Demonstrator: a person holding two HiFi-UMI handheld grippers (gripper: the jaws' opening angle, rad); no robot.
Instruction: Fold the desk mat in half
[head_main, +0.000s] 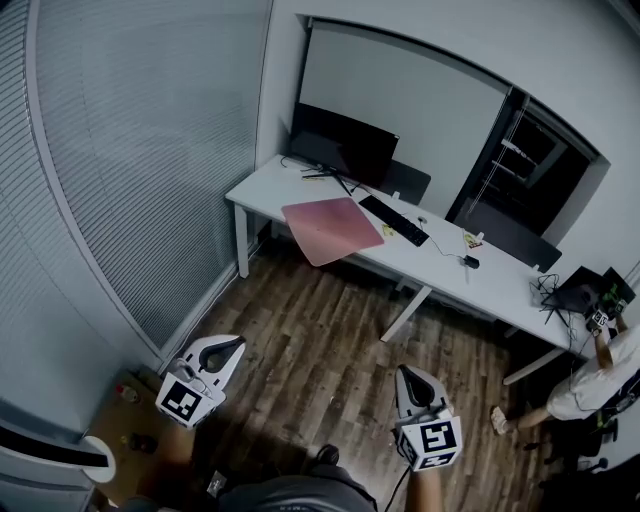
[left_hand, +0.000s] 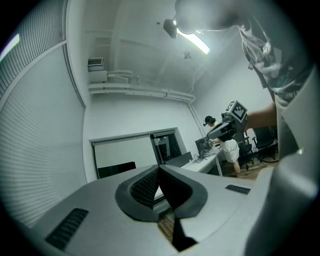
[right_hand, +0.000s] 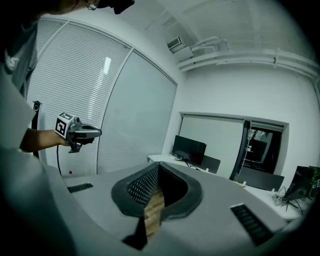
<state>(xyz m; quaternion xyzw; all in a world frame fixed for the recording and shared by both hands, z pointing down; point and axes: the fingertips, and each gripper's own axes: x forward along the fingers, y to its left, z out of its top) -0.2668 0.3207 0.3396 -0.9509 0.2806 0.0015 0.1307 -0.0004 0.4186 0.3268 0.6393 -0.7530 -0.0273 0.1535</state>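
The pink desk mat (head_main: 332, 228) lies flat on the left part of a white desk (head_main: 500, 282) across the room, with its near corner hanging over the desk's front edge. My left gripper (head_main: 238, 343) is low at the left, shut and holding nothing. My right gripper (head_main: 403, 370) is low at the right, also shut and holding nothing. Both are over the wooden floor, well short of the desk. In the left gripper view the jaws (left_hand: 159, 168) meet with nothing between them, and the same holds in the right gripper view (right_hand: 159, 165).
A dark monitor (head_main: 345, 143) and a black keyboard (head_main: 394, 220) stand on the desk beside the mat. A person (head_main: 600, 372) sits at the desk's far right end. Window blinds (head_main: 130, 150) line the left wall. Small bottles (head_main: 130, 395) stand on the floor at the left.
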